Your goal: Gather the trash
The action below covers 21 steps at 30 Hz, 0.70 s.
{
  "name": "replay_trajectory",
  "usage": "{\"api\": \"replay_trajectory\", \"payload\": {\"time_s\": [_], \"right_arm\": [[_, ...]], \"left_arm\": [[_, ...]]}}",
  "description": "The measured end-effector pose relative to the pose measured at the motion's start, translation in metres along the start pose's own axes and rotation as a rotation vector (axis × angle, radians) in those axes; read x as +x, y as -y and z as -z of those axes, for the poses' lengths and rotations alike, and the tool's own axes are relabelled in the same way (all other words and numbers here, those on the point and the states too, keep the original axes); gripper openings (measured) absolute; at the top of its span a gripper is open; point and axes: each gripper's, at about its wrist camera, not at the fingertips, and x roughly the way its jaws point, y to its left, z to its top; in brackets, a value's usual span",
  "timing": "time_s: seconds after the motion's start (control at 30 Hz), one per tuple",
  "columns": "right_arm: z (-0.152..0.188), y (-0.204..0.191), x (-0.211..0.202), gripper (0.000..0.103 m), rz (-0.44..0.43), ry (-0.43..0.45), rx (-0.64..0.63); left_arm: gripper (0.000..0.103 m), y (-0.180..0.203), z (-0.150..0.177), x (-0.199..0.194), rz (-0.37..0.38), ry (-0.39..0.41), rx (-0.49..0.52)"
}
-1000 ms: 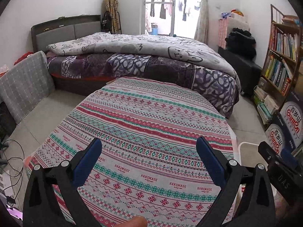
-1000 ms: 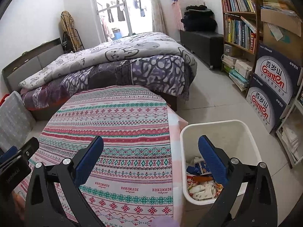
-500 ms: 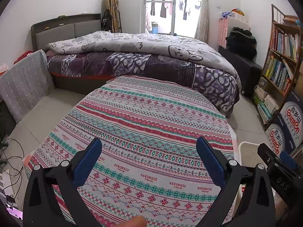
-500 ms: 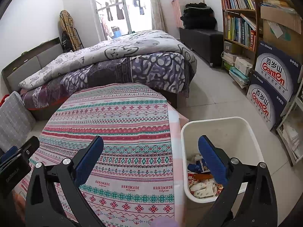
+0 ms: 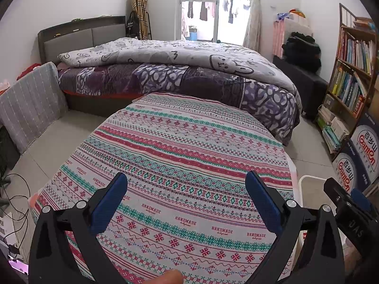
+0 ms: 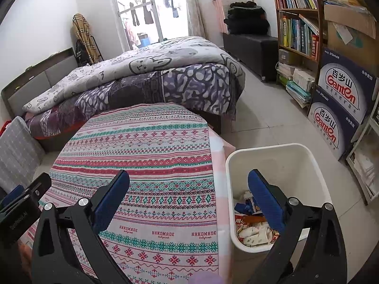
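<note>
Both tongs stand wide and hold nothing: the left tongs [image 5: 186, 195] hover over the round counter under its red, teal and white patterned cloth [image 5: 189, 146], and the right tongs [image 6: 189, 191] straddle the counter's right edge and the white plastic waste bin [image 6: 279, 156] on the floor just beside it. The collected trash [image 6: 252, 234], a heap of crumpled wrappers and paper, lies in the bottom of the bin. No loose trash shows on the cloth in either view, so the task appears near its end.

Before you withdraw, sweep each wrist camera across the counter and the grey tiled floor [image 6: 265, 118] to confirm that nothing remains. If a piece turns up, keep the tongs wide until they bracket it, close on its bulk, and release only once well inside the bin's rim.

Legible writing: "HANDMADE" repeats across the cloth; the stacked blue cartons [image 6: 341, 108] read "Ganten" with Chinese characters and "570ml×24"; the left tongs' body reads "DenRobot.AI", seen in the right view
</note>
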Motion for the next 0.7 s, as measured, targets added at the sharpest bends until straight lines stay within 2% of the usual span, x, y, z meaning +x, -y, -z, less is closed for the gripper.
{"api": "replay_trajectory", "payload": {"time_s": [0.7], "right_arm": [[-0.0001, 0.0019, 0.0002, 0.096, -0.002, -0.003, 0.001]], "left_arm": [[0.097, -0.0048, 0.0033, 0.0062, 0.002, -0.025, -0.015]]}}
